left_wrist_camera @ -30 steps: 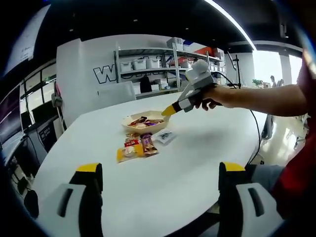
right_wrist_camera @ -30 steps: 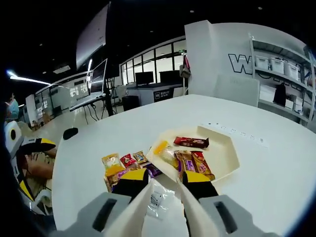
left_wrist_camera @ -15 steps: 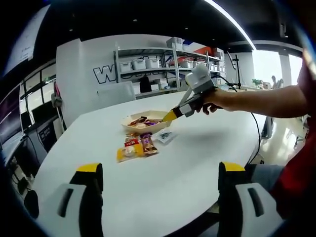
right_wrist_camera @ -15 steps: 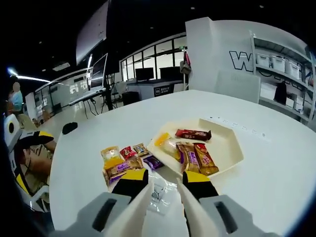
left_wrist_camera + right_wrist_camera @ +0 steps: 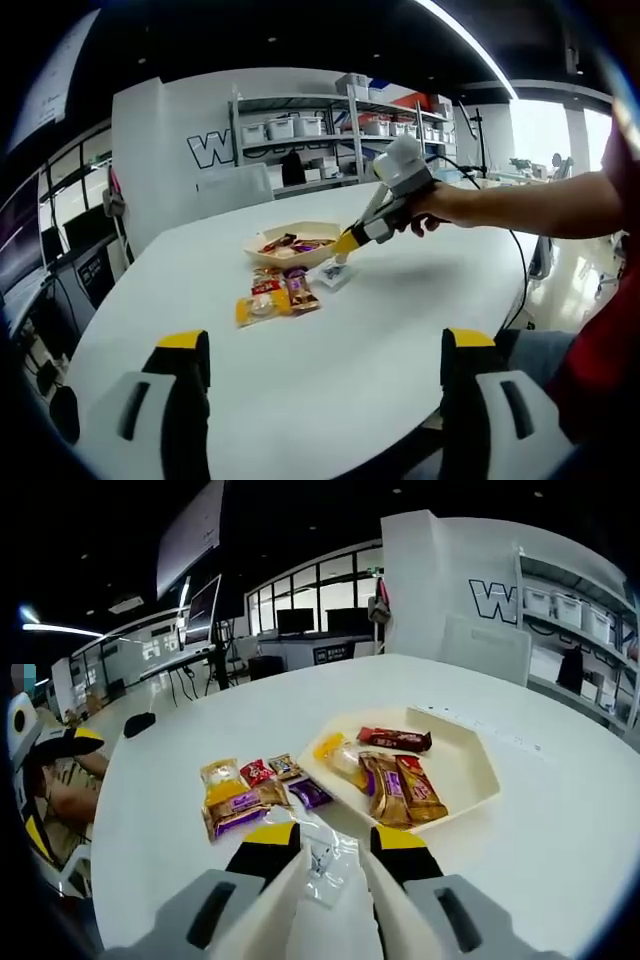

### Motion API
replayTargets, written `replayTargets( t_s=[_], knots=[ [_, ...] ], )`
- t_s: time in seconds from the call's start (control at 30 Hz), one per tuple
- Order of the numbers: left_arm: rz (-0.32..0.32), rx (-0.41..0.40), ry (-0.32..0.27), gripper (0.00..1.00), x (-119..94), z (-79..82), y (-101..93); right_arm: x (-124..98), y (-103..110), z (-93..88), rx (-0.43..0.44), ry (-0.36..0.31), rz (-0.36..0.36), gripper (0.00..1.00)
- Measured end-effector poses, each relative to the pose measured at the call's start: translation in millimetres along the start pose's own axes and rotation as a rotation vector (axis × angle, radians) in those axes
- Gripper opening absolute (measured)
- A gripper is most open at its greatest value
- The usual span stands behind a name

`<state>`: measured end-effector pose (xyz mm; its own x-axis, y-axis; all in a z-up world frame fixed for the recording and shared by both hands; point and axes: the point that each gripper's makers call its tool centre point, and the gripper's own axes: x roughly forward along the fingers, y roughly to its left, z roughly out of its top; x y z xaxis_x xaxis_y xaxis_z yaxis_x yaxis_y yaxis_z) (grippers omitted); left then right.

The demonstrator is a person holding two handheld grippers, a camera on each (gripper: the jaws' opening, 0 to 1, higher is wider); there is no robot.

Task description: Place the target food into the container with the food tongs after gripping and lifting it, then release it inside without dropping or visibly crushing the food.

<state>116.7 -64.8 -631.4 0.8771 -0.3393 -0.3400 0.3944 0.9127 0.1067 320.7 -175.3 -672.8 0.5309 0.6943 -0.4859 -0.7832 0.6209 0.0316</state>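
Wall letter "W" behind snack tray; right gripper parted over clear packet.

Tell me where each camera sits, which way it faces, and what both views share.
Left gripper view: rides the left gripper, back from the table, facing the shelves; the person's arm holds the right gripper over the snacks.
Right gripper view: rides the right gripper, looking down at a clear packet between its jaws.
Shared: the tray and loose snacks.
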Motion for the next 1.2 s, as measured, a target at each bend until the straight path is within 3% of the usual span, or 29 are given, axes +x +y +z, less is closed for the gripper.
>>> replayTargets(
  t_s=[1.2],
  knots=[
    [-0.019,0.023,0.012,0.91,2,-0.3,-9.5,-15,19,-21.9,0.018,0.019,0.053,0.22]
  ],
)
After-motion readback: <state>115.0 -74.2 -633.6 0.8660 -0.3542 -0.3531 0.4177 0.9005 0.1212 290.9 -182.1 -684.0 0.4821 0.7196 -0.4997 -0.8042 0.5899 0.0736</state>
